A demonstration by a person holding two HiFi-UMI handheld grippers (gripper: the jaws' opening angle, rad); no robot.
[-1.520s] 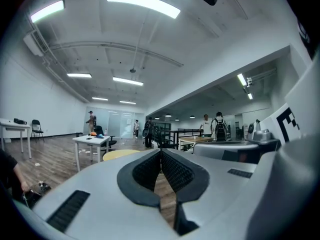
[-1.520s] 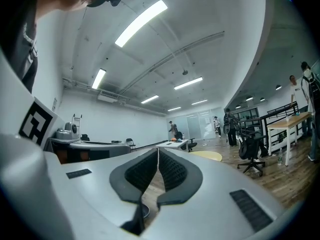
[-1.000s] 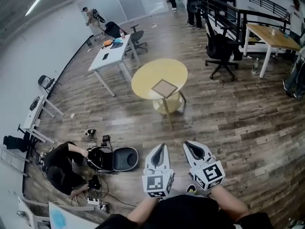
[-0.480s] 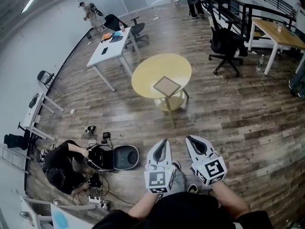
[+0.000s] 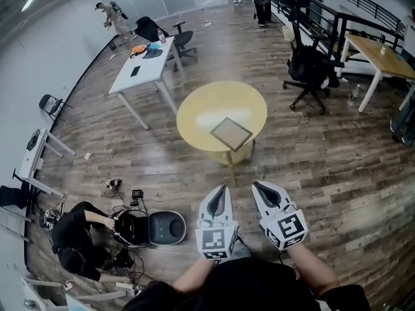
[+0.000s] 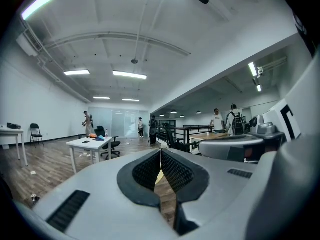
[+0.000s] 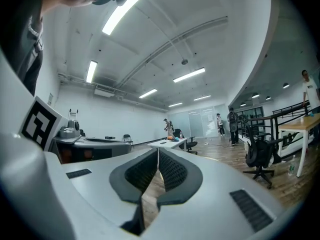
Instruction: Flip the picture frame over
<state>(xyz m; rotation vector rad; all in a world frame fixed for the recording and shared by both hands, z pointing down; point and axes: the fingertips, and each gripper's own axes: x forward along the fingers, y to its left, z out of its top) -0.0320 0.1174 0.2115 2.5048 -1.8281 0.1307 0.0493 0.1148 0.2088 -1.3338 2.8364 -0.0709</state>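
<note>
The picture frame, a thin-edged square with a pale grey-brown face, lies flat near the front right rim of the round yellow table. My left gripper and right gripper are held side by side over the wooden floor, well short of the table and pointing level toward it. Both are shut with nothing between the jaws. In the left gripper view the left gripper's black pads meet at the tip, with a sliver of the yellow table behind them. In the right gripper view the right gripper's pads also meet.
A white desk with small items stands left of the table, a black office chair to its right, a wooden desk far right. A person crouches by an open case and cables at the lower left. Other people stand far back.
The table and frame have come closer and lower in the head view as the person walked toward them. Both grippers kept their places in the view and stayed shut.
</note>
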